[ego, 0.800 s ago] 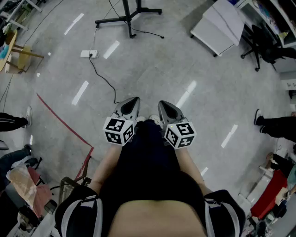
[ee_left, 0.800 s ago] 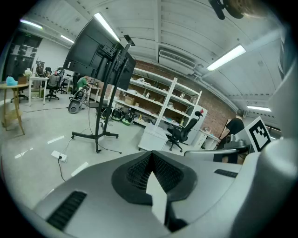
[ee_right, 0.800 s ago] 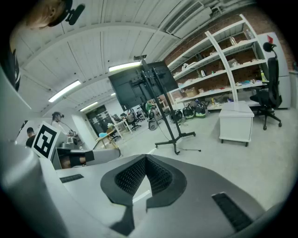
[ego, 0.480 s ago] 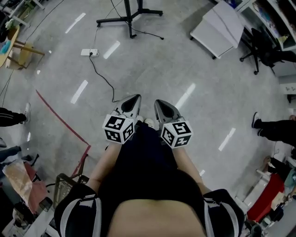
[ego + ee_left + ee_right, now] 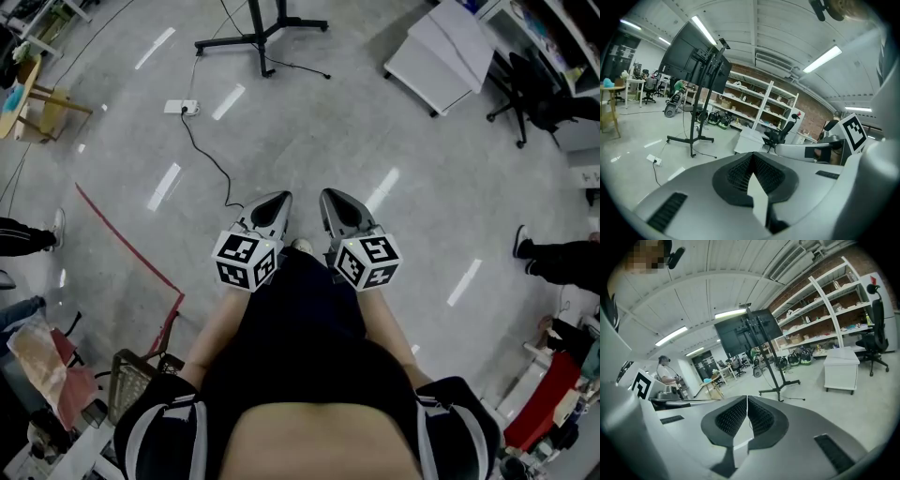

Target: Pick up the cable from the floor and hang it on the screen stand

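- Hovering: left hand-held gripper (image 5: pixel 278 200) and right hand-held gripper (image 5: pixel 331 198), both clenched empty
- thin black cable (image 5: pixel 217 167) lies on the grey floor (image 5: pixel 328 122) ahead
- pickup, then hanging on the black screen stand (image 5: pixel 262 34), not started yet

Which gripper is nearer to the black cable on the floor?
Left. The left gripper hovers just right of the cable, by its near end; the right gripper is farther right, beyond the left one.

right gripper (image 5: pixel 747 400): I am keeping my jaws pressed together, nothing sitting between them.
screen stand (image 5: pixel 767 359): standing ahead on the floor (image 5: pixel 862 394).
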